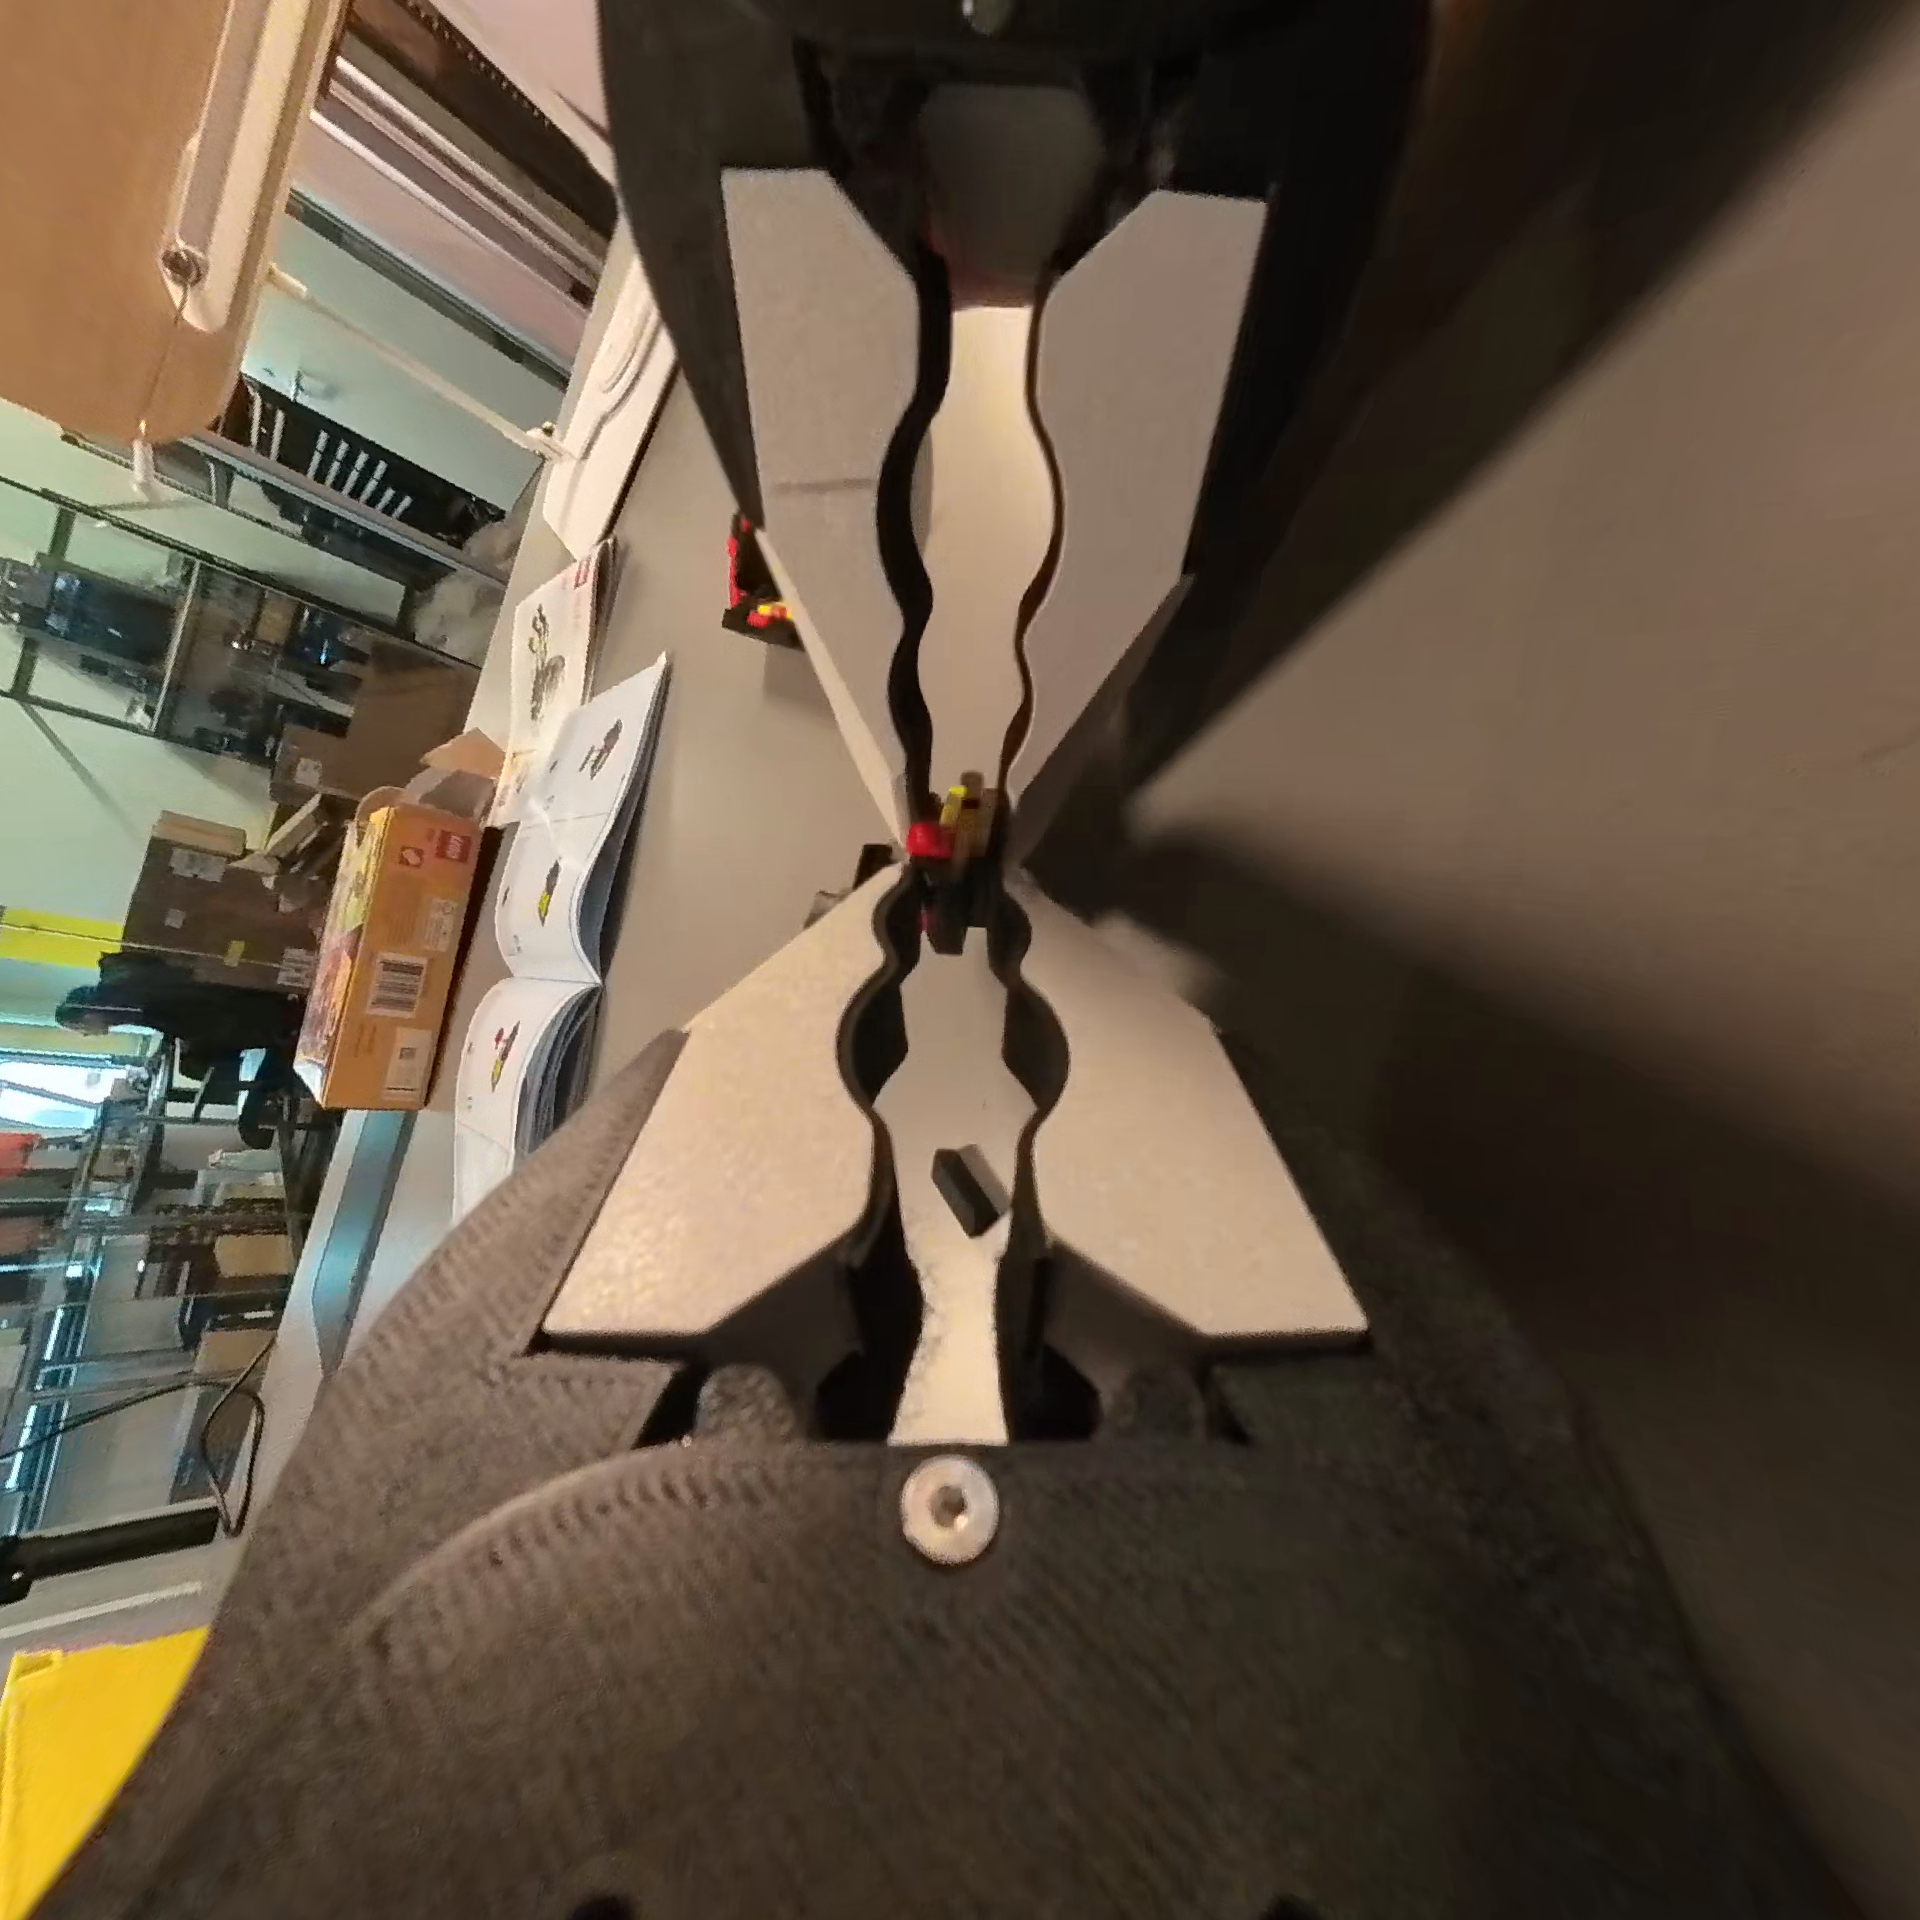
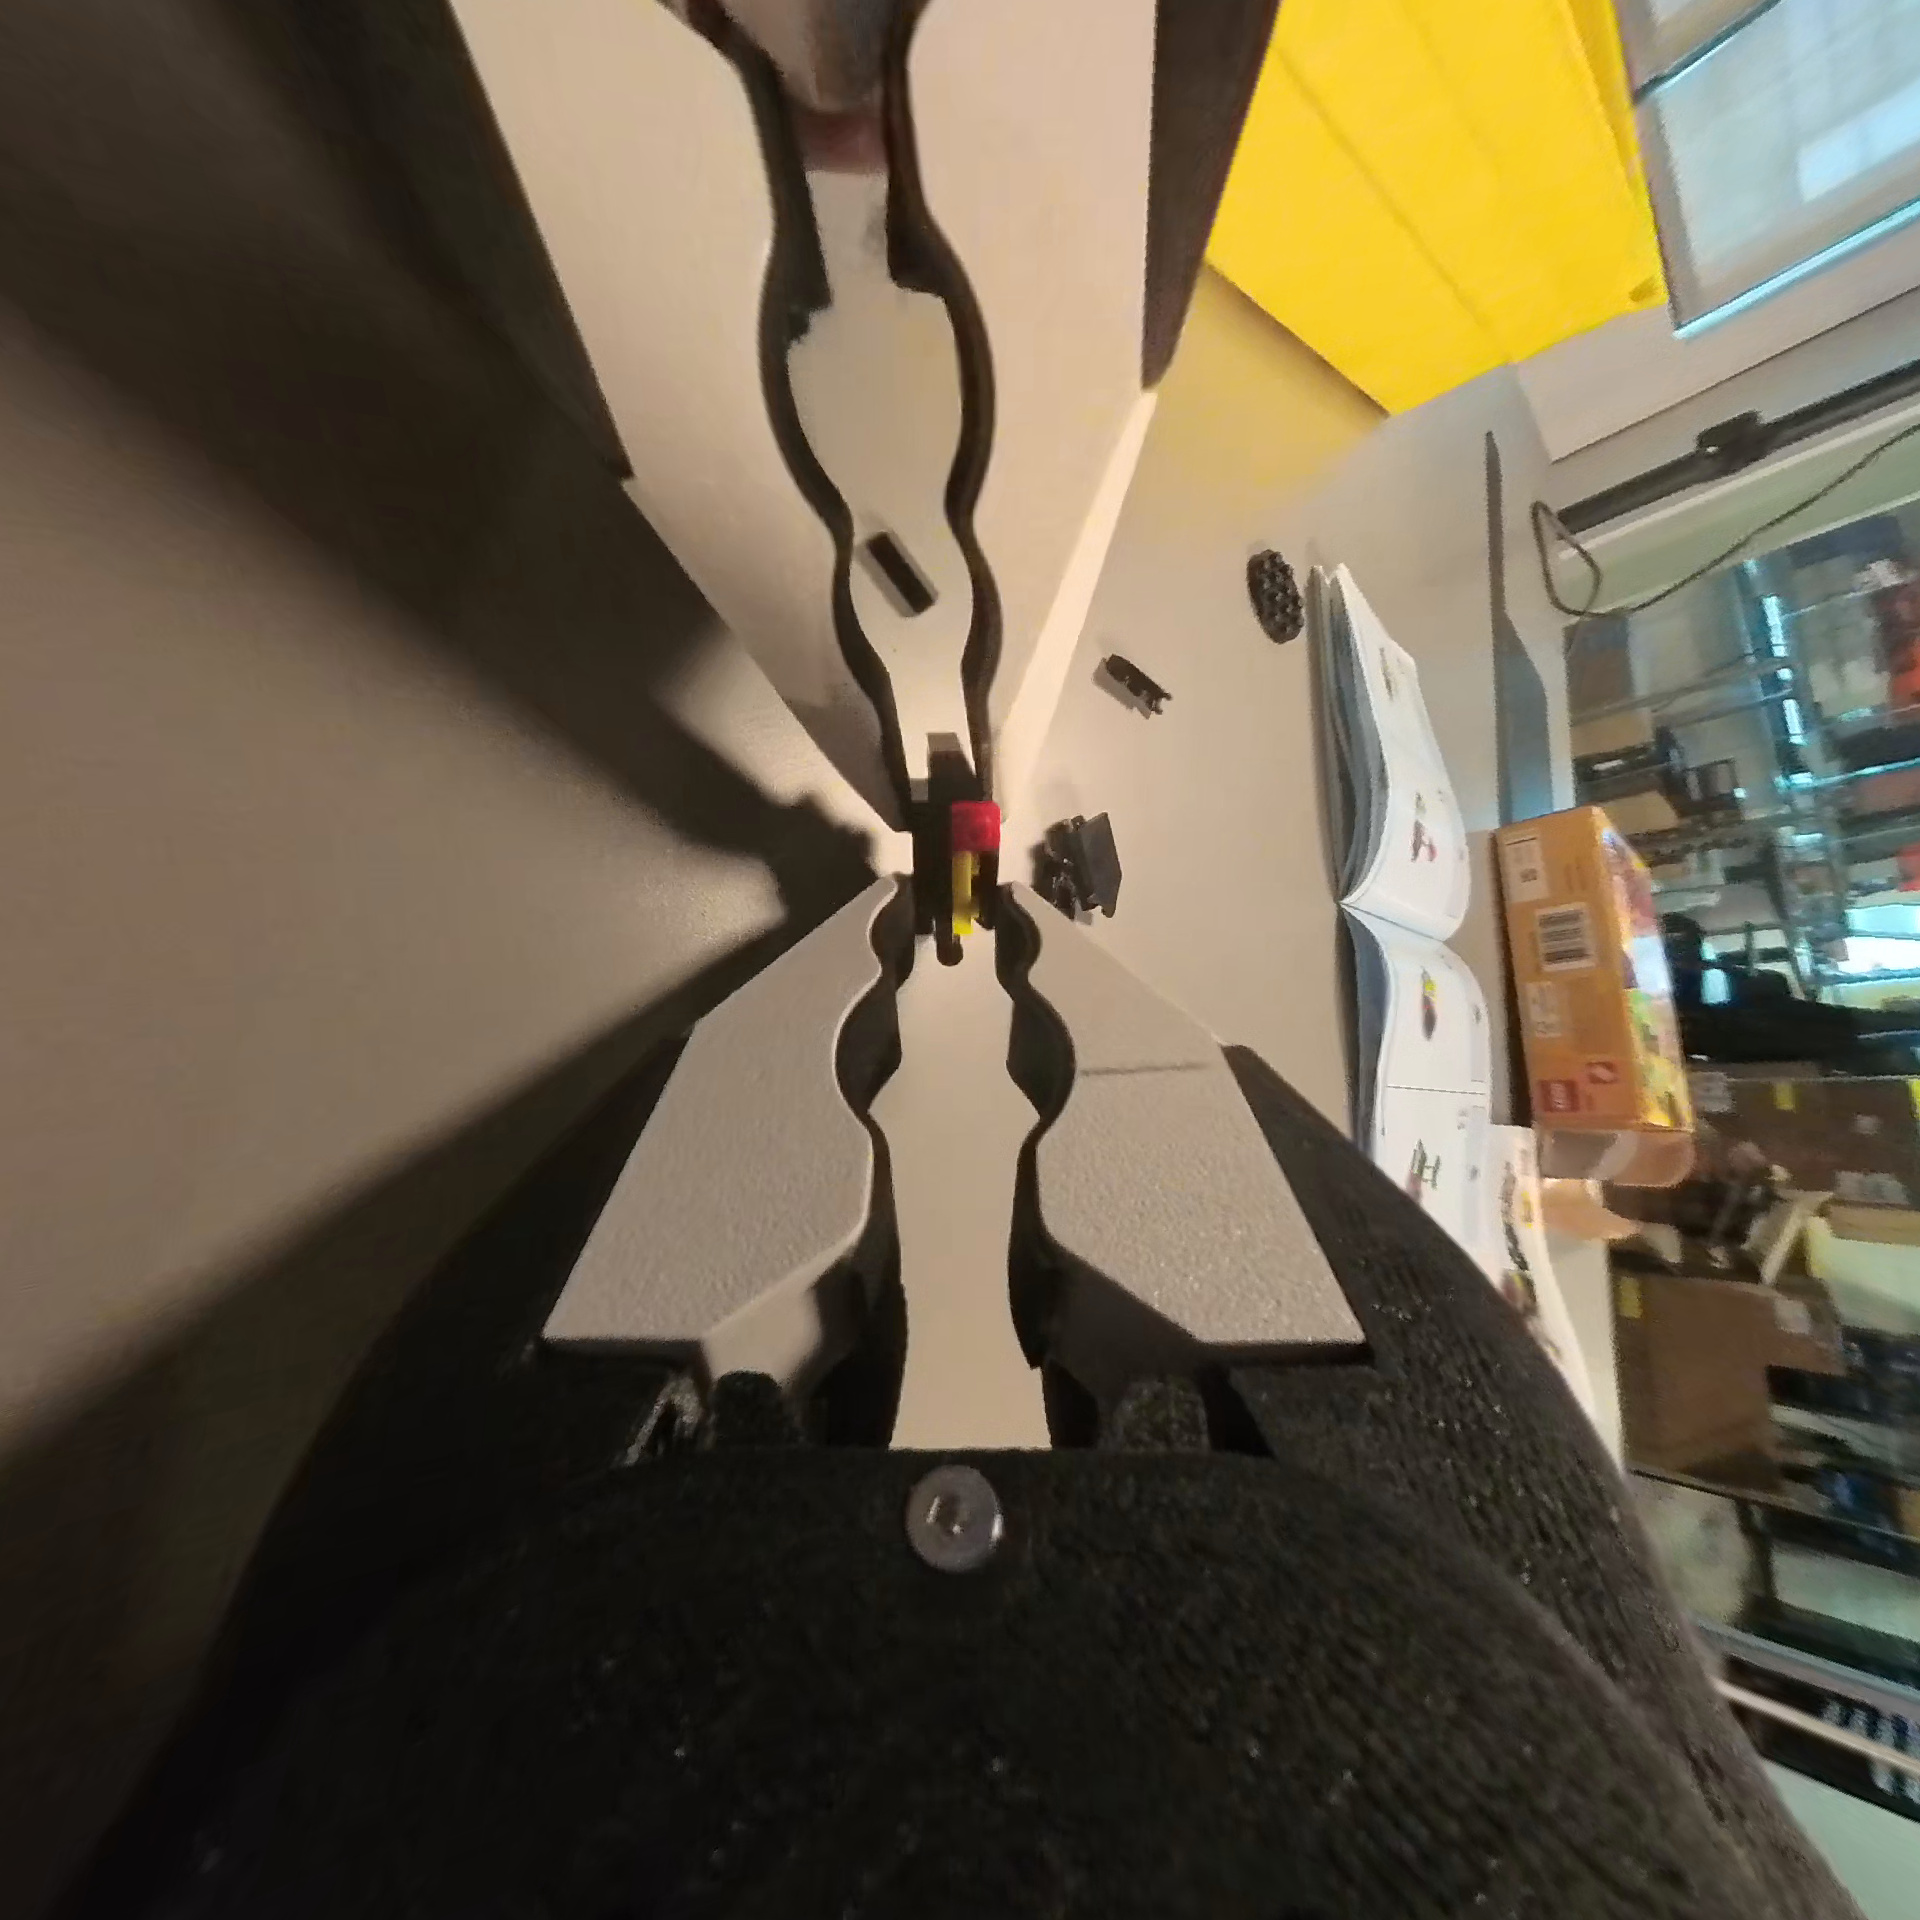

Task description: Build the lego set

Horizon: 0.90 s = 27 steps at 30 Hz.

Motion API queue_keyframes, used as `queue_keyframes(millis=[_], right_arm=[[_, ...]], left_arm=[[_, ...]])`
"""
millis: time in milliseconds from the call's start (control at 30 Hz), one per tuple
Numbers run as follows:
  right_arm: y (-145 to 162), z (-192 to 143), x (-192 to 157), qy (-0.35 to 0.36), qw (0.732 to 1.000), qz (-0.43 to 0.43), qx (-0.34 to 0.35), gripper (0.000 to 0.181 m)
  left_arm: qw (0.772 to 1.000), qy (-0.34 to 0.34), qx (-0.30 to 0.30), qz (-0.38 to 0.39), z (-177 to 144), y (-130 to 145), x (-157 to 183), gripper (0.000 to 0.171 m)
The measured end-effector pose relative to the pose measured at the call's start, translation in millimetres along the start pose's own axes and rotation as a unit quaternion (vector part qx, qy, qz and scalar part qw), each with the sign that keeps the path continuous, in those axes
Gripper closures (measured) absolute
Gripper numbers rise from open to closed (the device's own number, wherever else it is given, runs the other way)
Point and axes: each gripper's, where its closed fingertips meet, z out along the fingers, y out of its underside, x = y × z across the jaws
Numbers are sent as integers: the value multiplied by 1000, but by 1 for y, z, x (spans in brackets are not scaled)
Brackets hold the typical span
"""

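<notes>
The two grippers meet tip to tip over the pale table (image 1: 707, 831), both turned on their sides. A small lego assembly (image 1: 951, 847) of black, red and yellow parts sits between them. In the left wrist view my left gripper (image 1: 954, 896) comes from below and is shut on the assembly's black end. The right gripper (image 1: 958, 795) comes from above and pinches the red and yellow end. In the right wrist view my right gripper (image 2: 954, 902) is shut on the assembly (image 2: 961, 868), and the left gripper (image 2: 943, 784) holds its far black part.
A loose black brick (image 1: 971, 1184) (image 2: 896, 571) lies on the table under the grippers. A part-built lego model (image 1: 753, 592) stands farther off. A black tyre (image 2: 1276, 601), a black clip (image 2: 1132, 688) and a dark grey piece (image 2: 1086, 862) lie near open instruction booklets (image 2: 1403, 831) and an orange box (image 2: 1590, 977). The grippers are tip to tip, or close to it. My left gripper's tips are some 6 cm from the loose black brick (image 1: 971, 1184). It is also in sight in the right wrist view (image 2: 901, 578).
</notes>
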Motion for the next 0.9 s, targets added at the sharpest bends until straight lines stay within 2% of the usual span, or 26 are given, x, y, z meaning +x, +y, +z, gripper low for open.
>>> queue_keyframes(millis=[267,400,900], right_arm=[[0,-1,-1,24,999,-20,-8,168],[1,-2,-1,51,996,-68,-27,168],[2,-8,2,171,951,-233,-112,168]], left_arm=[[1000,-1,-4,-3,1,1,2,160],[1000,-11,-15,4,2,2,1,160],[997,-45,-56,32,5,1,1,160]])
